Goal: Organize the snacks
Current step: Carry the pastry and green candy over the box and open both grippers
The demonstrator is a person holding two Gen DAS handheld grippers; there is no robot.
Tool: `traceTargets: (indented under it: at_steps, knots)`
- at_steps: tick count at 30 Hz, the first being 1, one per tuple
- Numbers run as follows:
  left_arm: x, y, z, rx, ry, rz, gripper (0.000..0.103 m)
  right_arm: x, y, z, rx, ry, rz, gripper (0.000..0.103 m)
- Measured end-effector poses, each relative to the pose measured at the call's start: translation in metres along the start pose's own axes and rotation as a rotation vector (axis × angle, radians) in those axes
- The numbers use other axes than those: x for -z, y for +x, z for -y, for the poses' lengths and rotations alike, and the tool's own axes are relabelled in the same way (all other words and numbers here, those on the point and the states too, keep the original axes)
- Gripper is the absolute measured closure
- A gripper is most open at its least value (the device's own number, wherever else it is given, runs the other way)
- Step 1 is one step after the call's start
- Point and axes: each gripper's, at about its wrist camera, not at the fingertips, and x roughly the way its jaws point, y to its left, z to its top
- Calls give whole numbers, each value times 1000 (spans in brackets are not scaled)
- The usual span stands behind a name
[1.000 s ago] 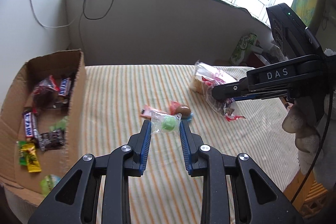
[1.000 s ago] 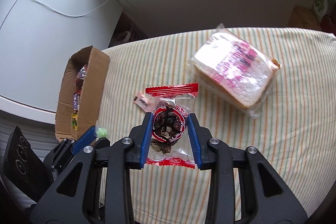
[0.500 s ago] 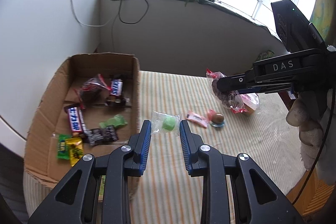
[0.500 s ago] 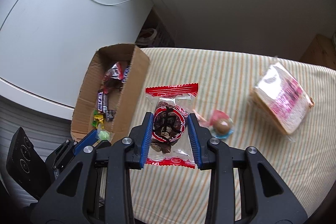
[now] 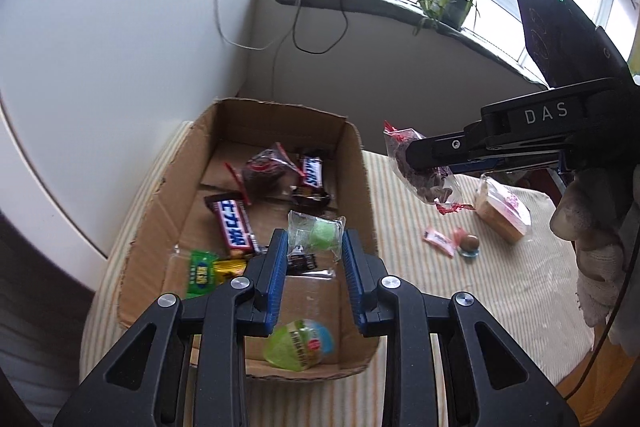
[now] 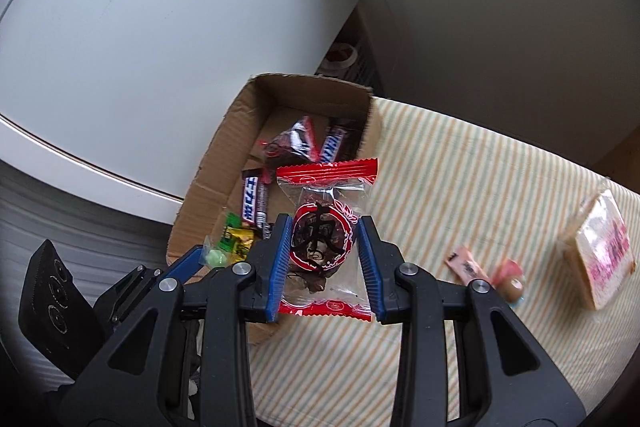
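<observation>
My left gripper [image 5: 314,243] is shut on a clear packet with a green sweet [image 5: 320,233] and hangs over the open cardboard box [image 5: 356,163]. The box holds several wrapped bars and sweets, among them a blue chocolate bar [image 5: 234,223] and a green jelly cup [image 5: 300,345]. My right gripper [image 6: 325,239] is shut on a clear packet with red ends and a dark snack [image 6: 324,239], above the box's right wall. In the left wrist view that packet [image 5: 420,167] hangs in the air to the right of the box.
On the striped tablecloth [image 6: 460,167] right of the box lie a pink sweet [image 6: 466,265], a brown ball sweet [image 6: 512,285] and a wrapped slab of bread [image 6: 604,247]. A white wall stands behind the box. A gloved hand [image 5: 596,227] holds the right gripper.
Both grippers have moved left from the middle of the table toward the box, each keeping its packet. The left one now hangs over the box's inside.
</observation>
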Motion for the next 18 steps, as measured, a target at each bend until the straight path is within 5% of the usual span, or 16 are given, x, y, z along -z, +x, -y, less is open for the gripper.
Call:
traceTargets:
  at_steps: [18]
  knots:
    - [4,9,-32,-33,-66,-24,77,-9,45,-33,0,-61,-72,68]
